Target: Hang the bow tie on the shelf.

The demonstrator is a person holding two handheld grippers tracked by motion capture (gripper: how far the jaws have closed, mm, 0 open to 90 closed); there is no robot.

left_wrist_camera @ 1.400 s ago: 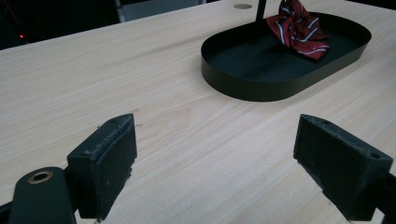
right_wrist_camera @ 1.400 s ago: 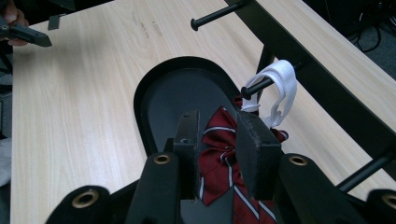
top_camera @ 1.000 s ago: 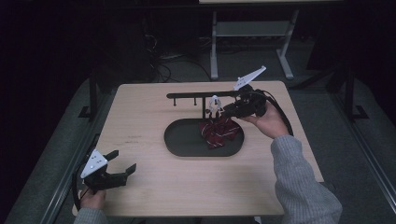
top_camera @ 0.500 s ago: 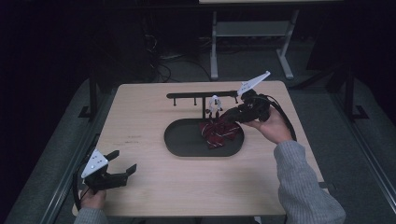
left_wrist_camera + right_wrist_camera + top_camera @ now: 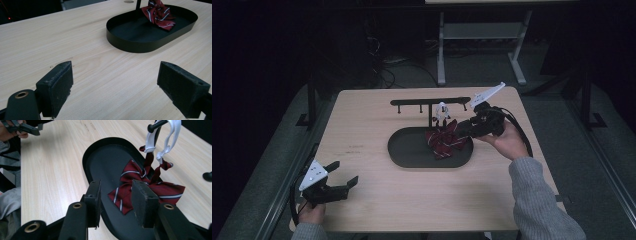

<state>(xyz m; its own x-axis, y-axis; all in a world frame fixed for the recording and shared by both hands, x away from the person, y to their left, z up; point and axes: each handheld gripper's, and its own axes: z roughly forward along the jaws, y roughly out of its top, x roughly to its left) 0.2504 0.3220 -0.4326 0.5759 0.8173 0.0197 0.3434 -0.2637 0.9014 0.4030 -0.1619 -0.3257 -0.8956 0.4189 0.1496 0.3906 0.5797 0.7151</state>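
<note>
Table (image 5: 377, 125) of pale wood carries a black oval tray (image 5: 404, 150) near its middle, and a black rack (image 5: 412, 103) with pegs stands along the tray's far side. Inside the tray, at its right end, lies the red striped bow tie (image 5: 446, 142); its white loop (image 5: 172, 130) hangs on a peg of the rack. The right gripper (image 5: 116, 195) is just above the bow, and its jaws have just been opening; nothing is pressed between them, it seems. The left gripper (image 5: 343, 176) rests spread near the table's front left corner. To release well, the jaws should open fully and pull back level, so the loop does not slip off. No writing can be read anywhere.
</note>
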